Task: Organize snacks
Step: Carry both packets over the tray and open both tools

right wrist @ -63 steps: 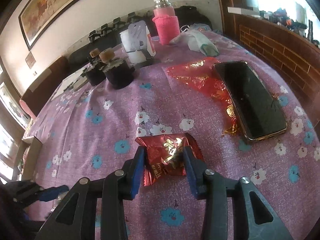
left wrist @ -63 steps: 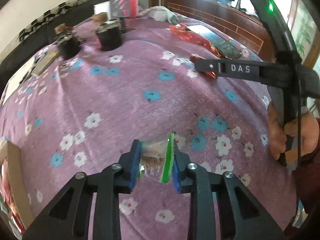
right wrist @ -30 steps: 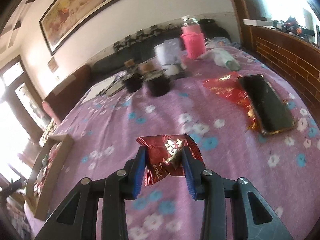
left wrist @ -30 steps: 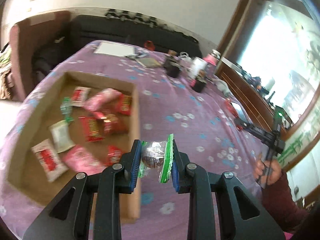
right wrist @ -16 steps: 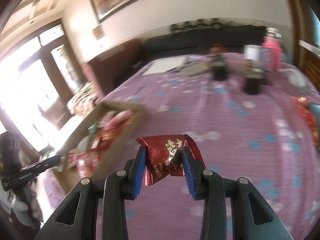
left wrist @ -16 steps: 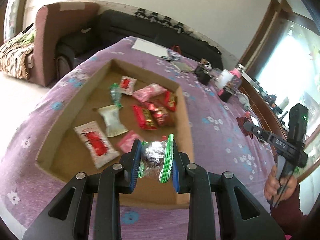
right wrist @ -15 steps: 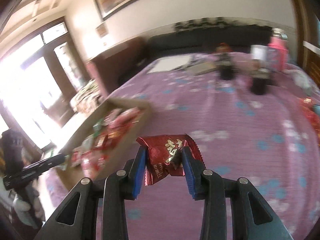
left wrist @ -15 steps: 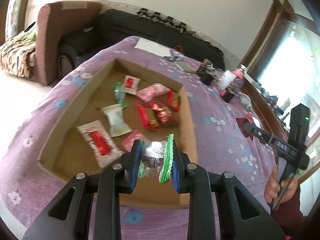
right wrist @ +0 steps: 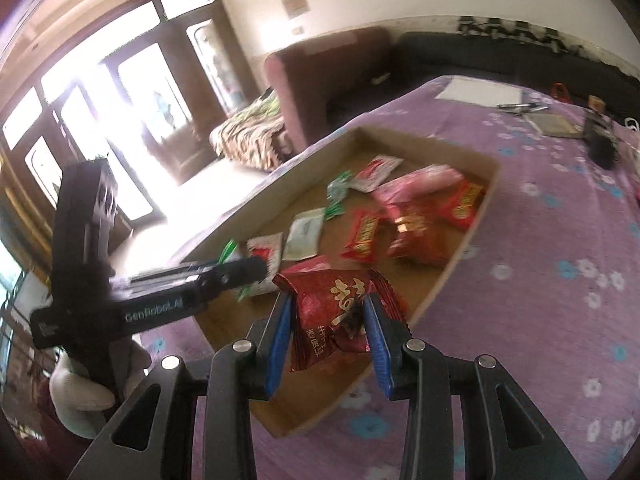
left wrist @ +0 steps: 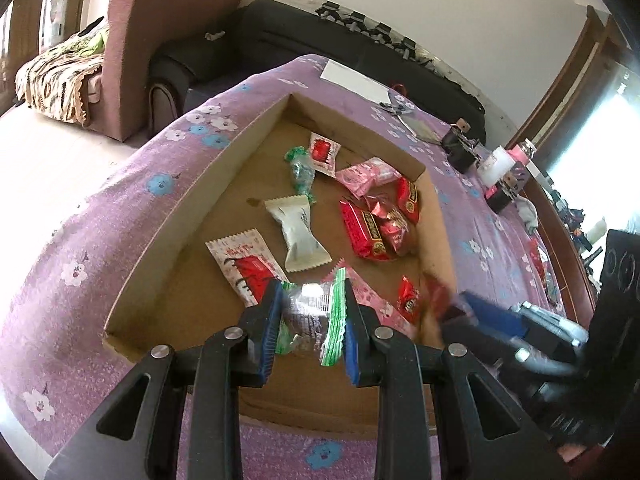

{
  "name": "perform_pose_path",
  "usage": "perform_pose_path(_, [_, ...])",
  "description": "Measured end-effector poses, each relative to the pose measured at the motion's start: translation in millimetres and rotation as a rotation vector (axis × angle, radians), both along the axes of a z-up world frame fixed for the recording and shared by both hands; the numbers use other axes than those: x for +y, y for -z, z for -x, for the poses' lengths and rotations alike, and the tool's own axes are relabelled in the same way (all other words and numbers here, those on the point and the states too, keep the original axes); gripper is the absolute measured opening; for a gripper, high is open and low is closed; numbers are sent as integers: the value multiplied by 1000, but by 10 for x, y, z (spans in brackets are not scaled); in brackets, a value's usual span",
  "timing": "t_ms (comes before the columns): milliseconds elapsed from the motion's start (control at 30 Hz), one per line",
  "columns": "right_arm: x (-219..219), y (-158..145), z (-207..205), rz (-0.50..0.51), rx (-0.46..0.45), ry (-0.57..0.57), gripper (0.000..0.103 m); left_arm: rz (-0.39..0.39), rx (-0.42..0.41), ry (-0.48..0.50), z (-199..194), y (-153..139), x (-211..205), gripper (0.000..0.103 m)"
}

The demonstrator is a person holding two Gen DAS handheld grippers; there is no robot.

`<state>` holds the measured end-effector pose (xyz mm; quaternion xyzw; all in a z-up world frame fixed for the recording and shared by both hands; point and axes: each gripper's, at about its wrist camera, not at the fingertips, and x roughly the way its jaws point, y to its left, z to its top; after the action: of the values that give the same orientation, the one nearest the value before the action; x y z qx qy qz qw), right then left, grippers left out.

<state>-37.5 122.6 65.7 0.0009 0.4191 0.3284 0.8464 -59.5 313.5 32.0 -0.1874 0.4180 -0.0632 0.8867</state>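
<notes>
Cardboard walls frame my workspace: the shallow cardboard box (left wrist: 240, 184) sits on the desk (left wrist: 132, 200) under a purple flowered cloth, its near rim just below both grippers, its left half mostly bare floor. My left gripper (left wrist: 310, 322) has its jaws pinching a clear candy with green-edged wrapper (left wrist: 312, 316) over the box's near end, above a white-and-red packet (left wrist: 244, 264). My right gripper (right wrist: 326, 328) has its jaws clamped on a dark red snack packet (right wrist: 340, 304) with gold characters, over the box's near right corner. Loose snacks crowd the right side: a white pillow pack (left wrist: 298, 232), red bars (left wrist: 364, 230), pink packets (left wrist: 368, 174). Only the right view shows the bright windows (right wrist: 100, 92) and a pale-gloved hand (right wrist: 84, 396) on the left handle.
</notes>
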Motion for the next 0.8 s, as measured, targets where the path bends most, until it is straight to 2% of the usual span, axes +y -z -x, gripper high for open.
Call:
perform_pose_path(267, [213, 123, 44, 42, 1, -34, 37, -7, -18, -18, 0, -22, 39, 26])
perform_pose_path(300, [225, 123, 51, 47, -5, -37, 37, -11, -17, -23, -2, -31, 34, 32])
perform_pose_path(367, [245, 126, 57, 58, -14, -39, 37, -15, -23, -37, 12, -55, 44, 53])
perform_pose_path(433, [267, 142, 70, 73, -28, -42, 37, -14, -37, -54, 40, -101, 58, 58])
perform_pose_path(600, [337, 152, 161, 126, -82, -55, 38, -22, -66, -67, 90, -214, 70, 58])
perform_pose_path(800, [469, 188, 261, 227, -173, -71, 39, -85, -107, -89, 157, -346, 32, 59])
